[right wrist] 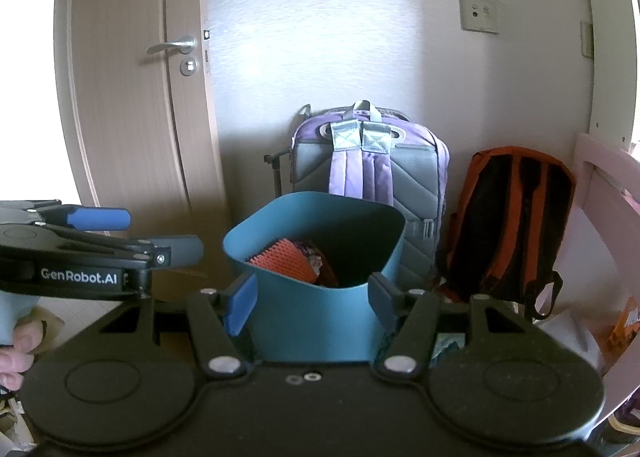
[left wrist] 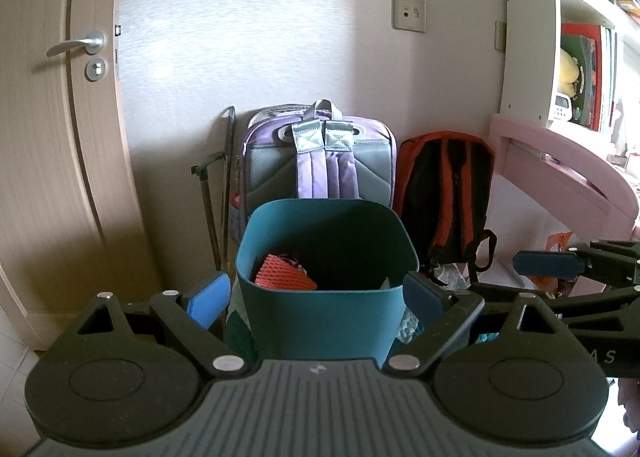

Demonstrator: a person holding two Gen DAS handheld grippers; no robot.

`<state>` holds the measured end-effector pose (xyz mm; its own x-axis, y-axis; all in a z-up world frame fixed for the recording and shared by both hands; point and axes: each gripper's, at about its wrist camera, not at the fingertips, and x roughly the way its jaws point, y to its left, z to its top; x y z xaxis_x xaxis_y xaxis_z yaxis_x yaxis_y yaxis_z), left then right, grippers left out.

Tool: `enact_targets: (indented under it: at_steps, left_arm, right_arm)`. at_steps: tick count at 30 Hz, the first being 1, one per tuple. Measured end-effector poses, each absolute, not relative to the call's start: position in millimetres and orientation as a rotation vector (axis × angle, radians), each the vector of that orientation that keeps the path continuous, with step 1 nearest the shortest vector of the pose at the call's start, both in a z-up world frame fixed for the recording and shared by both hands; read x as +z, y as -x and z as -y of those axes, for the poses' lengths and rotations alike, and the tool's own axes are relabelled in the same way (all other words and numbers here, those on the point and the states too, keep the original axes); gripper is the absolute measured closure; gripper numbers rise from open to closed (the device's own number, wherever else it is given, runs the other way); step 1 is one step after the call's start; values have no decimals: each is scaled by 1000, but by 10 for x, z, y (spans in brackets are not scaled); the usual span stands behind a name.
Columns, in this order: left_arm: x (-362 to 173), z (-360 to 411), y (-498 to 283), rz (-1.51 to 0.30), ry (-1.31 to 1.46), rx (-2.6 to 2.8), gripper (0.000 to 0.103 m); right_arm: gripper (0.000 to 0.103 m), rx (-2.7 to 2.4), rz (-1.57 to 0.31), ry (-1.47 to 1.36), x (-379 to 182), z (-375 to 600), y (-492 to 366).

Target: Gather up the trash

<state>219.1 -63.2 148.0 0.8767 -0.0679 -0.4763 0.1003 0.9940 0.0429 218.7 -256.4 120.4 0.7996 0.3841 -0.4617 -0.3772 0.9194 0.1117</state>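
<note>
A teal bin stands on the floor straight ahead, in front of the backpacks. Inside it lie an orange-red foam net and a purple wrapper. My left gripper is open, its blue fingers framing the bin from in front without touching it. My right gripper is also open, with the bin seen just beyond its fingers. Each gripper shows in the other's view: the left gripper to the left of the bin, and a right gripper finger to its right. Neither holds anything.
A purple backpack and an orange-black backpack lean on the wall behind the bin. A door is on the left, and a pink desk with shelves on the right. An orange snack wrapper and clear plastic lie under the desk.
</note>
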Motion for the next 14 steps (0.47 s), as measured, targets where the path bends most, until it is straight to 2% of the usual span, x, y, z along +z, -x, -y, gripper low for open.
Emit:
enact_targets:
  at_steps: [14]
  left_arm:
    - [1395, 676, -2135, -516, -79, -88, 9]
  right_arm:
    - [42, 407, -517, -19, 1127, 2590, -2142]
